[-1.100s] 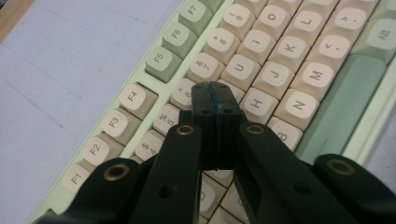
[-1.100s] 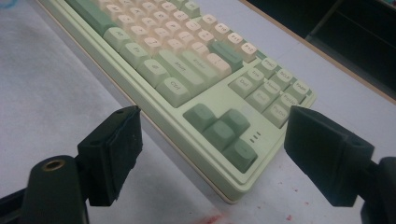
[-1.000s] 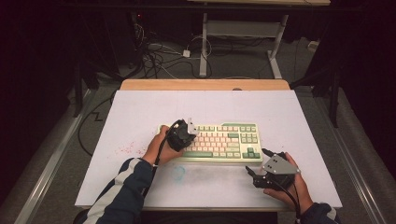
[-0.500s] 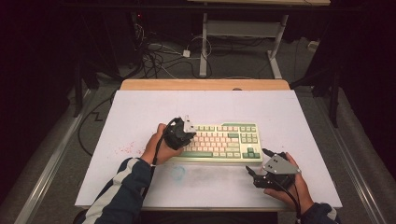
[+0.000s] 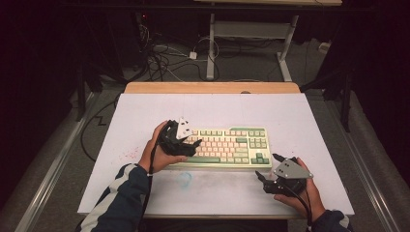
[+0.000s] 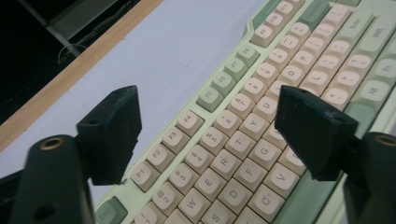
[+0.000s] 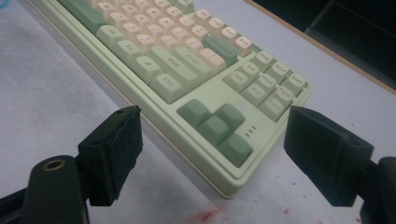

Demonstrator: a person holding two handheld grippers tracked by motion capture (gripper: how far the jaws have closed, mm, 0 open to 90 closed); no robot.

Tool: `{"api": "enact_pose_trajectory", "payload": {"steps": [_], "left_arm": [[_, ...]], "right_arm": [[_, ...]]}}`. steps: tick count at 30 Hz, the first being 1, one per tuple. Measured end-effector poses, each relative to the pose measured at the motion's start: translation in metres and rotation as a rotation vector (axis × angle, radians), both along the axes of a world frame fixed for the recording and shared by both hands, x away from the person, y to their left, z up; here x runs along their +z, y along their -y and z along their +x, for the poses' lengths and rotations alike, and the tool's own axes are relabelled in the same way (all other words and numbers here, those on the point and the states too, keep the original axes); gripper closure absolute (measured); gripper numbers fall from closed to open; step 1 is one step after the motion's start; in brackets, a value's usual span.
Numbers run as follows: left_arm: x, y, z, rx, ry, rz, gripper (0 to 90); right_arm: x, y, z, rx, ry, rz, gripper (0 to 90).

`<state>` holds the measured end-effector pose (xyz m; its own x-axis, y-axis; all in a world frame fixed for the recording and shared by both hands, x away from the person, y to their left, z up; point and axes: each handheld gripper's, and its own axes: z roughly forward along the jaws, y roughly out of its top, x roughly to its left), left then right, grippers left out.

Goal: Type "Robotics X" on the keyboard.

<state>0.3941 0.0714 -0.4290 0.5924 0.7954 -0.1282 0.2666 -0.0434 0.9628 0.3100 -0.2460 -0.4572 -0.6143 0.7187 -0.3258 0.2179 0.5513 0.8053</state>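
Flat pale-green keyboard (image 5: 227,147) (rounded cream keys), left gripper (image 5: 186,144) over its left end, jaws just opened wide, empty, right gripper (image 5: 266,170) wide, empty, near its right corner.

Between my left gripper's (image 6: 208,135) parted jaws only keyboard (image 5: 227,146) keys below, nothing gripped, open white table (image 5: 145,121) beyond its left jaw, my right gripper (image 7: 210,156) facing the keyboard's near corner, bare table under both jaws.

- Table (image 5: 145,111): white top, wooden strip along far edge, faint red specks.
- Keyboard (image 5: 227,145): pale green, lies flat near table centre.
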Motion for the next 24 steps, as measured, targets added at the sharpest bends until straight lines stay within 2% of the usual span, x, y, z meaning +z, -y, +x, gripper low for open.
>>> {"api": "enact_pose_trajectory", "payload": {"steps": [2,9,14,21,24], "left_arm": [[0.002,-0.002,-0.003,-0.006,0.006,-0.014,20.0],[0.003,-0.008,-0.014,-0.009,0.051,0.022,17.9],[0.002,-0.017,-0.022,-0.015,0.071,0.018,17.9],[-0.002,-0.035,-0.030,0.008,0.103,0.019,17.4],[-0.005,-0.042,-0.032,0.023,0.118,0.035,17.4]], "right_arm": [[0.001,0.001,0.000,0.000,0.000,0.004,20.1],[0.001,0.001,0.000,-0.004,-0.004,0.012,20.1],[0.002,0.002,0.000,-0.005,-0.006,0.018,20.2],[0.002,0.002,0.001,-0.006,-0.006,0.020,20.7],[0.002,0.002,0.001,-0.002,-0.012,0.022,21.6]]}}
